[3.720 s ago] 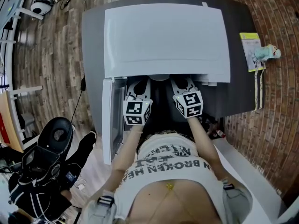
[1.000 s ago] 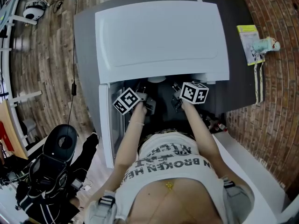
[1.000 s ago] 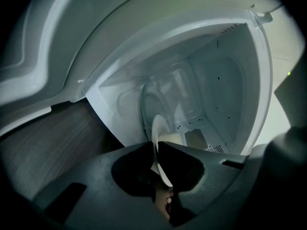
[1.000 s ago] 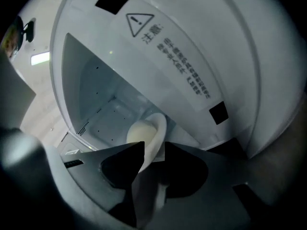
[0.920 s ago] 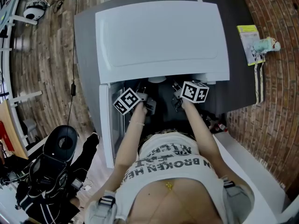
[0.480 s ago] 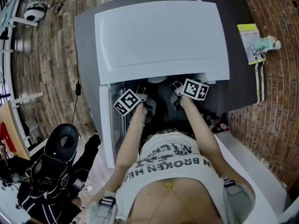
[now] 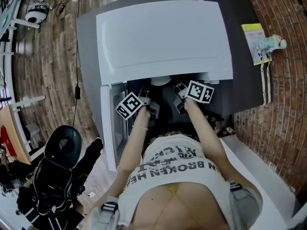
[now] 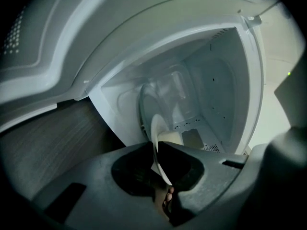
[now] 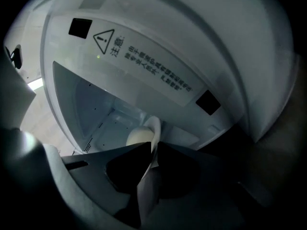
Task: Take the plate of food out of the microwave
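Note:
The white microwave (image 7: 163, 37) stands on a dark table with its door (image 7: 109, 128) swung open at the left. Both grippers reach into its mouth. A white plate (image 8: 158, 128) with a pale bun-like food (image 8: 171, 138) sits inside, and its rim just shows in the head view (image 7: 160, 82). My left gripper (image 8: 154, 146) (image 7: 146, 97) is shut on the plate's left rim. My right gripper (image 9: 152, 147) (image 7: 180, 92) has just been closing its jaws and now pinches the plate (image 9: 153, 127) at its right rim, beside the food (image 9: 138, 137).
The microwave's cavity walls and ceiling surround both grippers closely. A warning label (image 9: 144, 66) runs along the frame above the right gripper. A yellow-green card and a small toy (image 7: 271, 44) lie at the table's right edge. The person stands right against the opening.
Since the oldest frame both marker cubes have rolled outward and moved apart at the microwave mouth. Over the last second the right cube rolled a little; the left kept still.

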A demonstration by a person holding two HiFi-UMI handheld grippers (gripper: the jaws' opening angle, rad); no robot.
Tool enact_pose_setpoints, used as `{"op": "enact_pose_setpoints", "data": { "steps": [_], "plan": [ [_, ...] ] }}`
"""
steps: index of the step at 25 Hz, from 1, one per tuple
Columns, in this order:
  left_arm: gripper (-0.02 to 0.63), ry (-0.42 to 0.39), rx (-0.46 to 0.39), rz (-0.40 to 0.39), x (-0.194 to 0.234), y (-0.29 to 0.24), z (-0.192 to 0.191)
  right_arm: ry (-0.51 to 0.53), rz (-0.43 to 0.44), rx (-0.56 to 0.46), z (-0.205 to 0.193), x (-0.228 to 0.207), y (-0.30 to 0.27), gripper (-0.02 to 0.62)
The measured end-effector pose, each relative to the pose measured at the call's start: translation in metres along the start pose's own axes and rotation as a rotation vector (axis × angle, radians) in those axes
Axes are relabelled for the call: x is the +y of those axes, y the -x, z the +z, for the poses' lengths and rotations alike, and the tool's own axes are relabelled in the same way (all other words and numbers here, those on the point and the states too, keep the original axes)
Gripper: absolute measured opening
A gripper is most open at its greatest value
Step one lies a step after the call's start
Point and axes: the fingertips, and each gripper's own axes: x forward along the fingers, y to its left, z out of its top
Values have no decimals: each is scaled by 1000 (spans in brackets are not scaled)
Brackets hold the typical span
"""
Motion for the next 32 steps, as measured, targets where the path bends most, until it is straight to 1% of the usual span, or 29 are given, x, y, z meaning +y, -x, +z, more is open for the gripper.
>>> {"op": "enact_pose_setpoints", "data": {
  "steps": [8,13,17,32],
  "plan": [
    [38,-22,-11,-7,-9,13,-1,-1,0,5,-4,9,9,44],
    [38,-9,-28,-5,-8,21,-11,6,3,19,-11,7,17,44],
    [38,-17,-35,-4,-8,27,-16,4,8,27,-16,7,23,46],
    [38,-16,-52,-2,-14,33,-30,19,8,49,-18,4,36,46]
  ]
}}
